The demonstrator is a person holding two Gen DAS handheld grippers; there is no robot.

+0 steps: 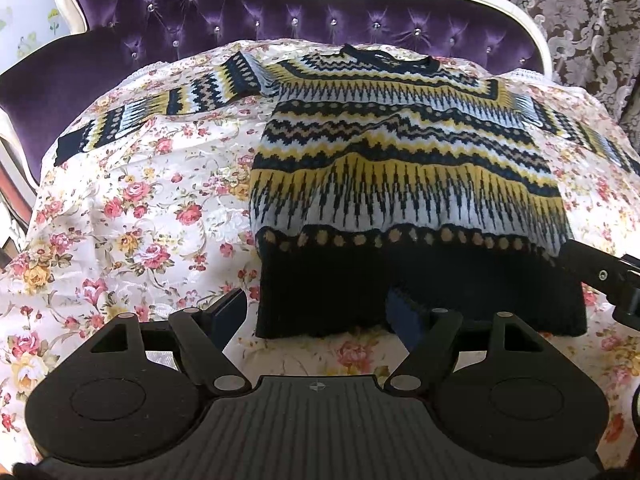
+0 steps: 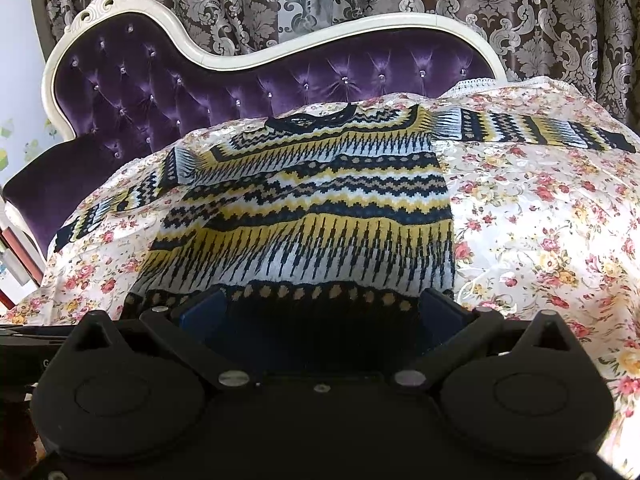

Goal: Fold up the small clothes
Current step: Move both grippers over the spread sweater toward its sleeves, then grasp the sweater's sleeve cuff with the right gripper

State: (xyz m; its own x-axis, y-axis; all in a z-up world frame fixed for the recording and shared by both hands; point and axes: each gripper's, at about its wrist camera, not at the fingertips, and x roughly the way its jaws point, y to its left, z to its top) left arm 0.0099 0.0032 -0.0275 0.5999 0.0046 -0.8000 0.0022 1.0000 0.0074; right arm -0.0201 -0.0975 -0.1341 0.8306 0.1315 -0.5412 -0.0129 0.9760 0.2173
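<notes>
Across the flowered bedspread lies the patterned sweater, flat on its back, neckline toward the purple tufted headboard, both sleeves thrown out wide, dark ribbed hem nearest the two tools. And both tools are down at that hem now!

The left gripper sits at the hem's near left corner with its jaws spread wide, one blue pad out on bare bedspread, the other over the dark ribbing, nothing pinched between them. The right gripper is over at the opposite corner, jaws also wide apart, straddling the black hem band; its fingers appear as a dark shape at the right edge of the left view. No pinch there either, by the look of it.

So where could this go sideways? First worry: that left tool straddles the sweater's edge, and closing as it stands could scoop up the slippery bedspread along with the knit, or miss the knit altogether. Second: the hem is thick, double-layered ribbing, and a bite on the top layer only would peel the front from the back and leave a lopsided fold. Third: the sleeves are still spread full width; lifting the hem toward the collar with them out that way would probably trap them in a messy bundle. And if one side lifts ahead of the other, the stripes will skew and the fold line run crooked.
</notes>
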